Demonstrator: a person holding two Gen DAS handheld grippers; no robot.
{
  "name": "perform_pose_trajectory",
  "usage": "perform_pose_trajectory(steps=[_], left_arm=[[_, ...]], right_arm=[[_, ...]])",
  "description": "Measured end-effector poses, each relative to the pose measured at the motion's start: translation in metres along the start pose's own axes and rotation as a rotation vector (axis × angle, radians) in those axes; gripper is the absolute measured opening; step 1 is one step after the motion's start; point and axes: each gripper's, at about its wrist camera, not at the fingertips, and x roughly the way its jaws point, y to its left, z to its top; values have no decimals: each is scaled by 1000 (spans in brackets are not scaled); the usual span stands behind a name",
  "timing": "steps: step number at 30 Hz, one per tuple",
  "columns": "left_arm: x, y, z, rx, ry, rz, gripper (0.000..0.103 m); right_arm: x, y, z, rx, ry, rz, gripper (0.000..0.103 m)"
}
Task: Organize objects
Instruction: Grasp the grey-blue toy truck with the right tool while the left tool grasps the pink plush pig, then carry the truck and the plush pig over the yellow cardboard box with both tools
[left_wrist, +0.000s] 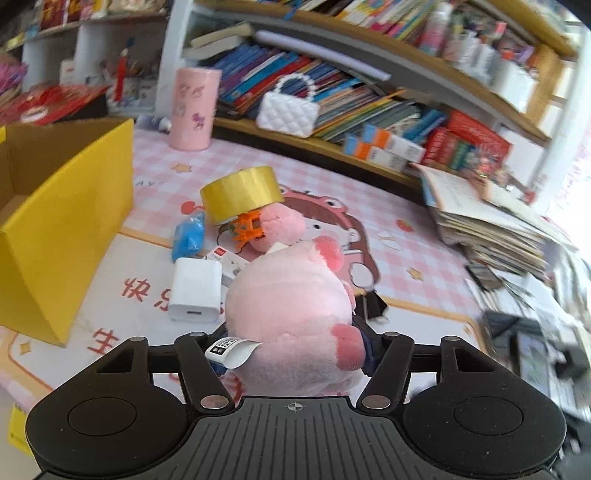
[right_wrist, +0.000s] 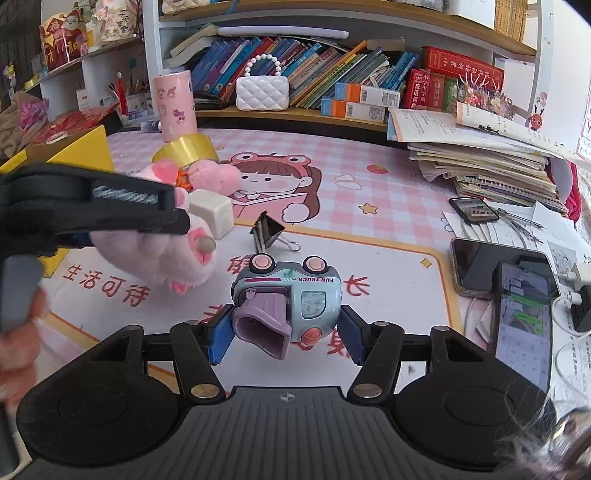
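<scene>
beside the yellow box (left_wrist: 74, 221) lie one pink plush toy (left_wrist: 291, 295), one roll of gold tape (left_wrist: 240, 194), one white charger cube (left_wrist: 195, 291), one blue packet (left_wrist: 190, 234) and one orange clip (left_wrist: 249, 229). further from the box: one toy truck (right_wrist: 288, 299), one black binder clip (right_wrist: 267, 232), three phones (right_wrist: 524, 314).

Pink fuzzy cloth plush toy (left_wrist: 291, 306); glossy gold tape roll (left_wrist: 242, 194); smooth pale-blue plastic toy truck (right_wrist: 291, 301); matt yellow cardboard box (left_wrist: 70, 236).

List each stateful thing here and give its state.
left tool: closed on pink plush
right tool: closed on toy truck, upside down
yellow box: open
tape roll: propped on the pile
front phone: screen lit
</scene>
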Motion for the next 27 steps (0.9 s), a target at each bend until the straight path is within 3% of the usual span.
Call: perform_pose_trajectory(steps=[5, 12, 27], left_arm=[[-41, 24, -14, 24, -14, -13, 61], [-86, 83, -27, -18, -5, 39, 62], [-164, 194, -38, -62, -47, 79, 62]], right_arm=[[-12, 23, -1, -27, -16, 17, 57], [-26, 70, -3, -49, -18, 61, 57], [-65, 216, -20, -123, -9, 149, 57]])
